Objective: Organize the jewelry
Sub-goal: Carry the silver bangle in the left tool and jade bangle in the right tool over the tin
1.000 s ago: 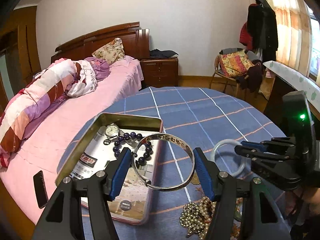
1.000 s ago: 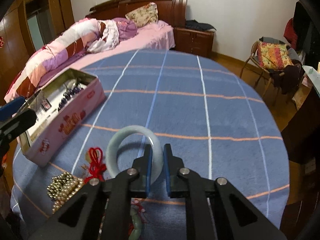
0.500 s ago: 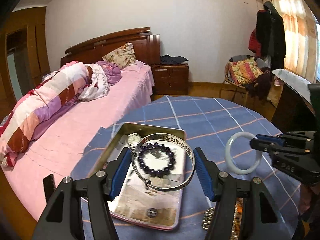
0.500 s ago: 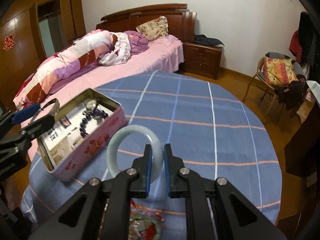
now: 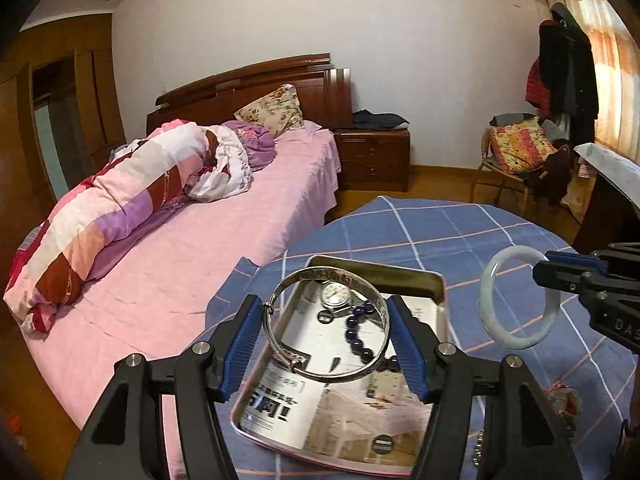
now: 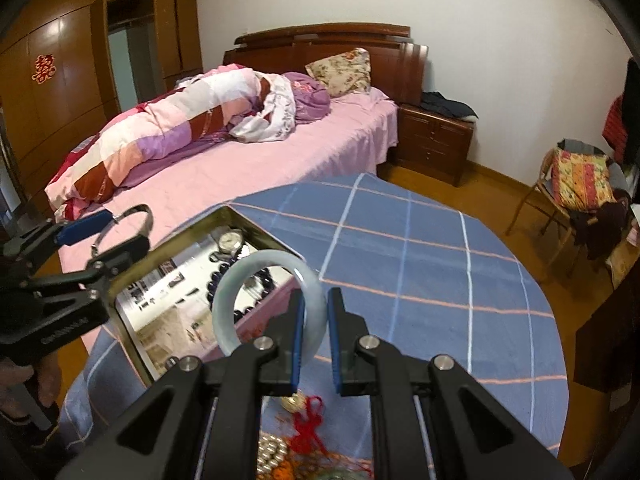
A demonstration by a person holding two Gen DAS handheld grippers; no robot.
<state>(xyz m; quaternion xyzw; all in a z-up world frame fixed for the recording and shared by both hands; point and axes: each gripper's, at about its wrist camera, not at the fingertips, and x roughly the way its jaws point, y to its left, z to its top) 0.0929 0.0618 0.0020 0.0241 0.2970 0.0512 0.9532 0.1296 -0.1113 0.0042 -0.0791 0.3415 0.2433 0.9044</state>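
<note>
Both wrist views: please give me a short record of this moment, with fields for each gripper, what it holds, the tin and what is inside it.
left gripper: spread wide, holds the silver bangle across its width
right gripper: shut on the pale jade bangle
tin: open, on the blue checked tablecloth
inside tin: wristwatch, dark bead bracelet, printed paper lining

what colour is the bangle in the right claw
Pale milky green, like jade. The bangle in the right claw shows best in the right wrist view.
</note>
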